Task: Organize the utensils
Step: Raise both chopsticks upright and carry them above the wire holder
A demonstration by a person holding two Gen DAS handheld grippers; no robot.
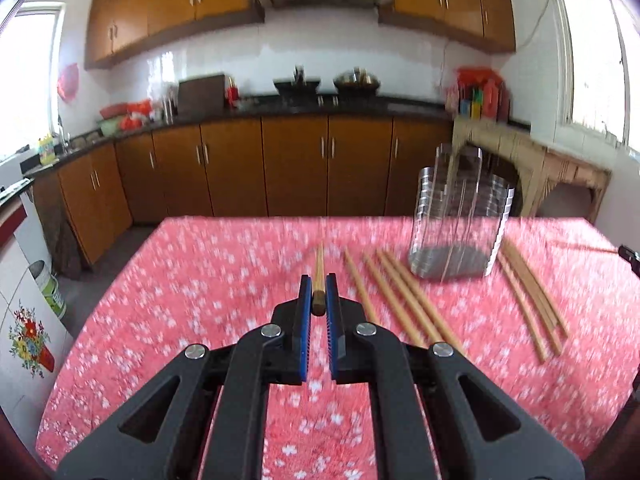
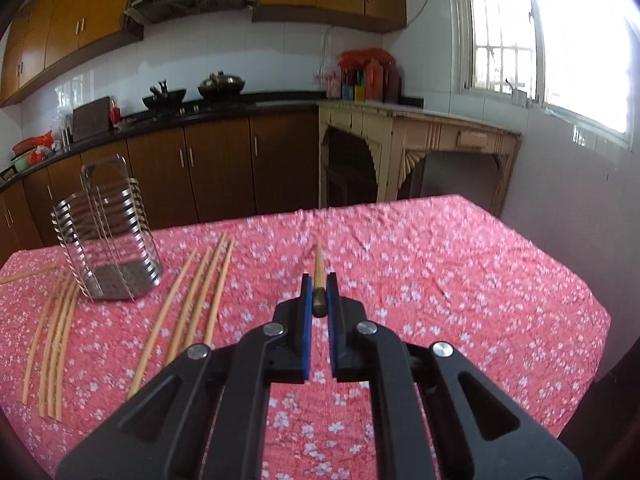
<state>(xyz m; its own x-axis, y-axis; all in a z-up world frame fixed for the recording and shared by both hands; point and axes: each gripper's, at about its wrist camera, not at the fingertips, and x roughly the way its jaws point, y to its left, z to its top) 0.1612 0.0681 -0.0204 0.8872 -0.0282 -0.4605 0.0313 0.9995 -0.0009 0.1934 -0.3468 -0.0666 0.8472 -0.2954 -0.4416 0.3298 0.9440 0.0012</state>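
Observation:
My left gripper (image 1: pixel 319 282) is shut on a wooden chopstick (image 1: pixel 319 268) that points away from me, lifted above the red flowered tablecloth (image 1: pixel 200 300). My right gripper (image 2: pixel 319 282) is likewise shut on a chopstick (image 2: pixel 319 264), held over the cloth. A slatted metal utensil holder (image 1: pixel 460 220) stands upright to the right of the left gripper; in the right wrist view the holder (image 2: pixel 108 236) is at far left. Several loose chopsticks (image 1: pixel 404 296) lie on the cloth beside the holder, with more (image 1: pixel 528 300) on its other side. The loose chopsticks (image 2: pixel 188 304) also show left of the right gripper.
The table's far edge (image 1: pixel 360 218) drops off toward brown kitchen cabinets (image 1: pixel 260 168). A pale carved side table (image 2: pixel 420 140) stands beyond the table's right corner. A window (image 2: pixel 580 40) glares at right. A white appliance (image 1: pixel 24 320) with a flower decal stands left of the table.

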